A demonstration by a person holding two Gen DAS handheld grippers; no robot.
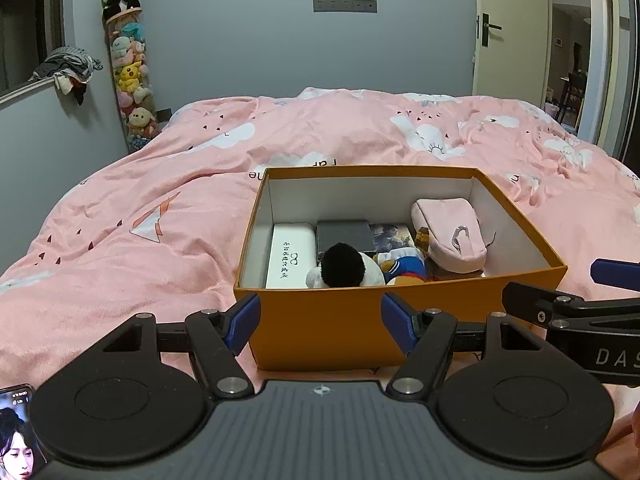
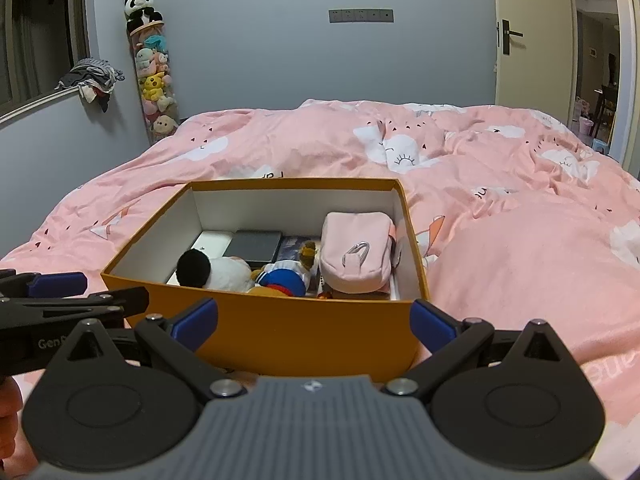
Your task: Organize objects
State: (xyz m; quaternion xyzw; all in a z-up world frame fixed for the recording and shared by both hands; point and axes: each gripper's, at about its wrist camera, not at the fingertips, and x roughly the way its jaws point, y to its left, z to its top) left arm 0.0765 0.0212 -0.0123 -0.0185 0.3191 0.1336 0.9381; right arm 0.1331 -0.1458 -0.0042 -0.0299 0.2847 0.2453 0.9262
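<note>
Orange box [image 1: 320, 320] sat centre frame on pink bed [image 1: 120, 240], already holding pink pouch [image 1: 452, 236], plush toys [image 1: 348, 268], white case [image 1: 286, 256]. Left claw [image 1: 320, 320] and right claw [image 2: 314, 324] spread, empty, hovering before near wall; packing looked finished.

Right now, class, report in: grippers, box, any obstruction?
Left gripper open, empty. Right gripper open, empty. Orange box on the bed, packed: pink pouch, plush toys, cases. Nothing in the way.
</note>
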